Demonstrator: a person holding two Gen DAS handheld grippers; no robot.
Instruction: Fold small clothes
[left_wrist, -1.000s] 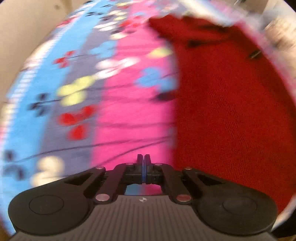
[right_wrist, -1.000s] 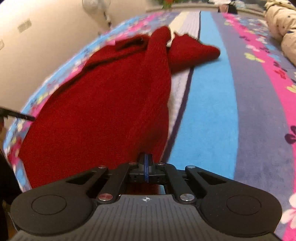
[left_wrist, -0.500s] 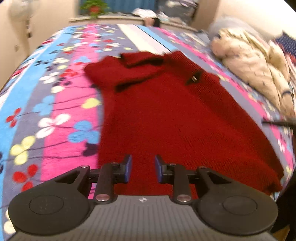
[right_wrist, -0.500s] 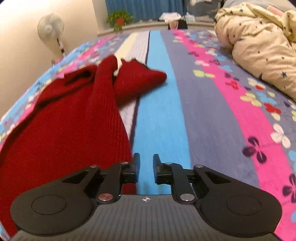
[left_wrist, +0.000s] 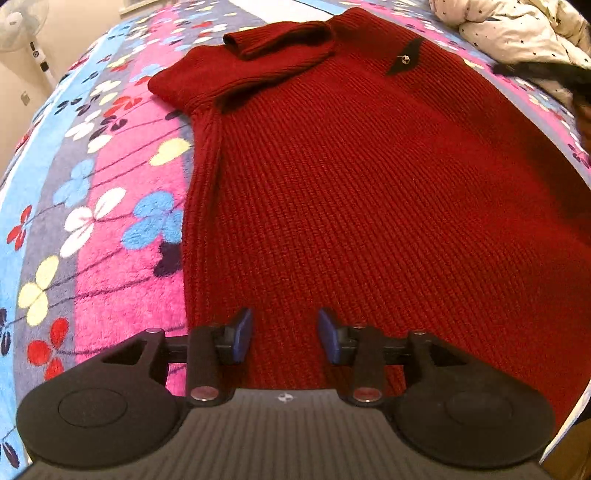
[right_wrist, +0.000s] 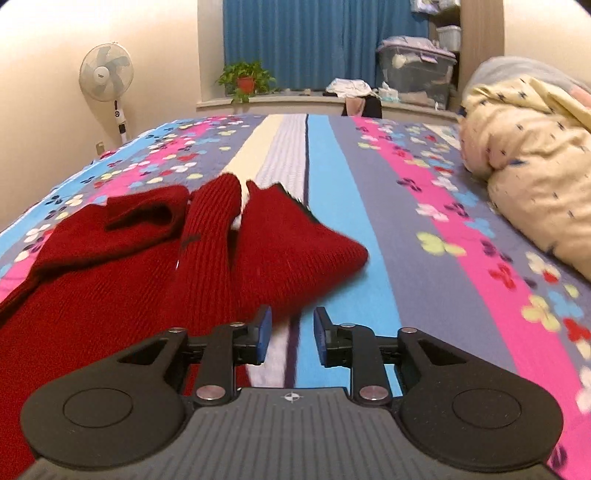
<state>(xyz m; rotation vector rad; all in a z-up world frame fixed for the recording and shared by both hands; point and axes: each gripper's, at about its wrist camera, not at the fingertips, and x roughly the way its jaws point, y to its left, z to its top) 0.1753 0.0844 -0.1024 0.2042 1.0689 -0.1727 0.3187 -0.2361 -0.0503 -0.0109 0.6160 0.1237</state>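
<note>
Red knitted sweater (left_wrist: 369, 177) lies flat for folding | left gripper (left_wrist: 284, 334) apart, empty | right gripper (right_wrist: 291, 334) apart, empty, beside sleeve (right_wrist: 295, 251)

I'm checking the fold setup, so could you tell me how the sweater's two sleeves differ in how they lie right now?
The left sleeve is folded across the chest of the red sweater, its cuff opening facing outward. The right sleeve is spread out sideways onto the blanket, off the body. The left sleeve looks compact and doubled over; the right looks broad and flat. Both share the same red ribbed knit.
</note>
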